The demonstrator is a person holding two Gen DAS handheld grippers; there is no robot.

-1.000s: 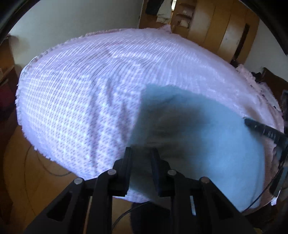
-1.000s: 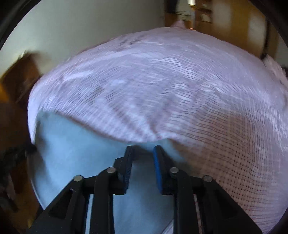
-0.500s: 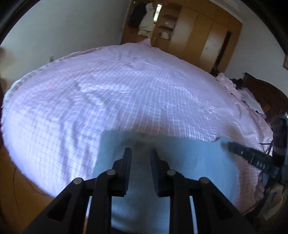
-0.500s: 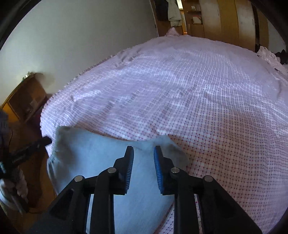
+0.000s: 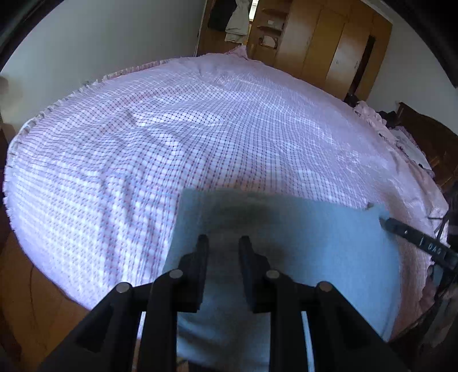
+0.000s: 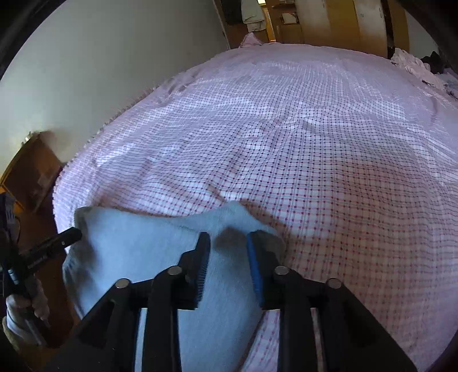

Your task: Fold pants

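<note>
Light blue pants (image 5: 309, 246) lie flat on the near edge of a bed with a pink checked cover (image 5: 200, 137). My left gripper (image 5: 220, 243) hovers over the pants' left part, jaws slightly apart with nothing between them. In the right wrist view the pants (image 6: 137, 251) reach from the left edge to a raised corner at the centre. My right gripper (image 6: 227, 243) stands over that corner, jaws apart and empty. Each gripper shows in the other's view, the right one (image 5: 412, 240) at the pants' far corner, the left one (image 6: 48, 246) at the pants' left end.
A wooden wardrobe (image 5: 329, 48) and hanging clothes (image 5: 237, 20) stand beyond the bed. Crumpled bedding (image 6: 412, 63) lies at the bed's far right. A wooden cabinet (image 6: 31, 174) stands left of the bed. Wood floor (image 5: 34, 303) shows below the bed's near edge.
Both grippers have drawn back and up from the pants, which now lie flat on the bed's edge. The right view was blurred a second ago and is now steady.
</note>
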